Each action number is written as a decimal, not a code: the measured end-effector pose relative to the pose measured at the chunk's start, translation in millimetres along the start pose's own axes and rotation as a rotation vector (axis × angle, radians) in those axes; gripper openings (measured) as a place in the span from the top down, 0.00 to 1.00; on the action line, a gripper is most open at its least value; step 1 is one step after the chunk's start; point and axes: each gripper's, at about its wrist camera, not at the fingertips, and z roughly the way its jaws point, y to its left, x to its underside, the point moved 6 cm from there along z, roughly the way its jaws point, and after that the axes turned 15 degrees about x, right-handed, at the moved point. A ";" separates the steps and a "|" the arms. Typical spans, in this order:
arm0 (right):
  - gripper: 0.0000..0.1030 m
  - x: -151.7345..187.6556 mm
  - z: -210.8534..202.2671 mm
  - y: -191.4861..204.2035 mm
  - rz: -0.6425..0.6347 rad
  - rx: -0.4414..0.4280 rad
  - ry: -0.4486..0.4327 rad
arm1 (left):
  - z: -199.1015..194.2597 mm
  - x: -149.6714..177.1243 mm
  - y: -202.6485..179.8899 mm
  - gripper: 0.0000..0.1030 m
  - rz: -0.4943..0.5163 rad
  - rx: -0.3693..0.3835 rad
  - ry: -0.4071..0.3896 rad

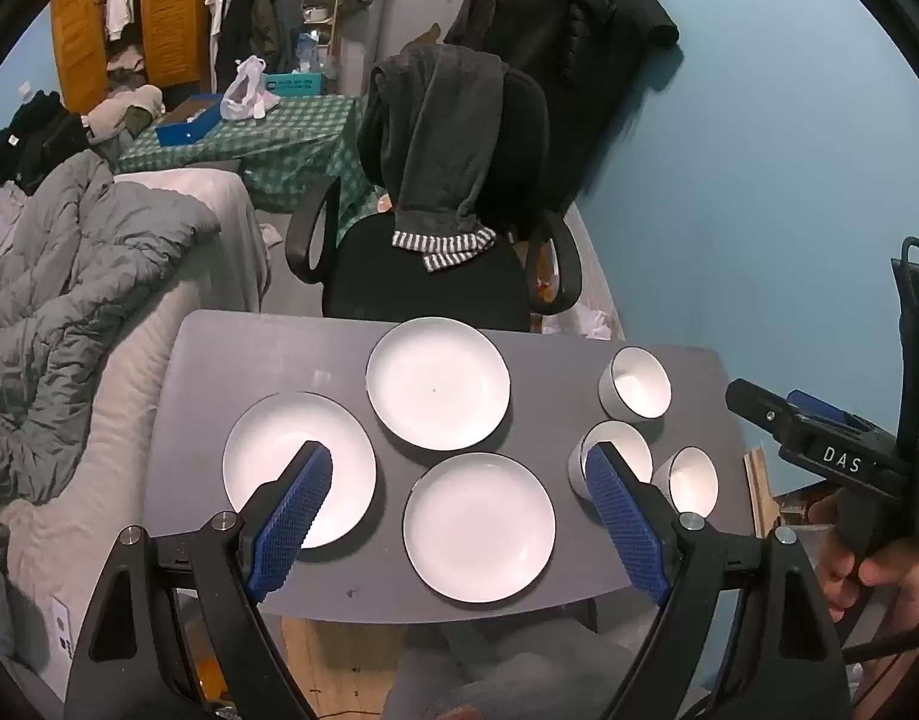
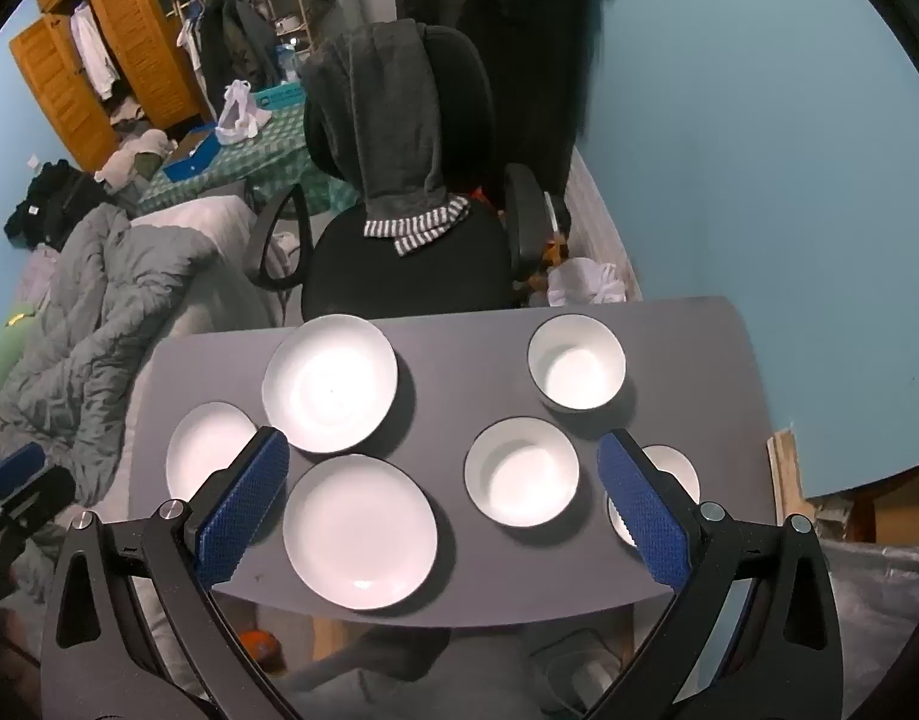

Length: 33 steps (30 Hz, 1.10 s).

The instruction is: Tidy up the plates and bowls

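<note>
Gray table [image 1: 267, 354]: plates [image 1: 438, 383] beneath open left tool [image 1: 459, 468]

plates [image 1: 438, 390] left of bowls [image 1: 634, 383]

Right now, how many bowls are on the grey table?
3, all on the table's right side: far bowl, middle bowl, and near-right bowl, partly hidden behind the right gripper's finger. None appears stacked.

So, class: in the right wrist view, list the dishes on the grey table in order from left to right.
Left plate → far plate → near plate → middle bowl → far bowl → rightmost bowl, partly hidden behind the right tool's finger.
</note>
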 end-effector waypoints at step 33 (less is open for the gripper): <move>0.02 -0.2 -0.9 12.4 -0.005 -0.036 0.000 | -9.6 -4.5 8.1 0.15 -0.032 0.065 -0.035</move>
